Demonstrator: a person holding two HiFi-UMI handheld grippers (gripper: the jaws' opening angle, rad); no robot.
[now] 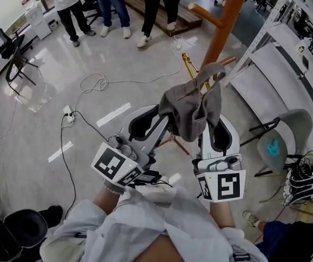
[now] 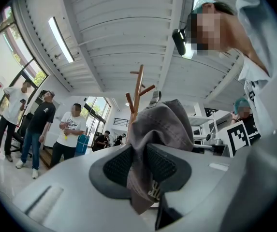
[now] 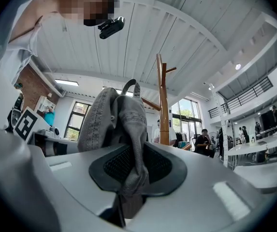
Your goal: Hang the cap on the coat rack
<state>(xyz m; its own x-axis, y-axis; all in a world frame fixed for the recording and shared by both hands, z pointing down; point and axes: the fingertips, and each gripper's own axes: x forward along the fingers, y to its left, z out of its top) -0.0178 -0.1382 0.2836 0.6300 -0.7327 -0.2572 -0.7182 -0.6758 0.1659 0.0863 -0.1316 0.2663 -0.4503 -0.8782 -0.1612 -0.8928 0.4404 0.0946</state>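
Left hand-held gripper and right hand-held gripper are each clamped on the cap, one on either side, so it hangs crumpled in the air between them, close in front of the rack. In the left gripper view the cloth is pinched between the jaws, with a fold and some pale stitched lettering drooping below; in the right gripper view a twisted hem is pinched the same way. To hang it well, I judge it best to draw the two grips a little apart so the crown opens, raise the cap above a peg, and lower either the hollow crown or the strap over the peg's tip before letting go, one side at a time, so nothing slips. The pegs slant upward, which should help the cap settle toward the post and not slide off. The cap is soft grey cloth, washed denim by the look, limp and folding under its own weight, with stitched seams and an arched back strap. The rack is smooth round wood, orange-brown, a straight post with short pegs. The pads are black with a fine grid, set in smooth grey shells, and should hold cloth firmly. Below lies a glossy floor.
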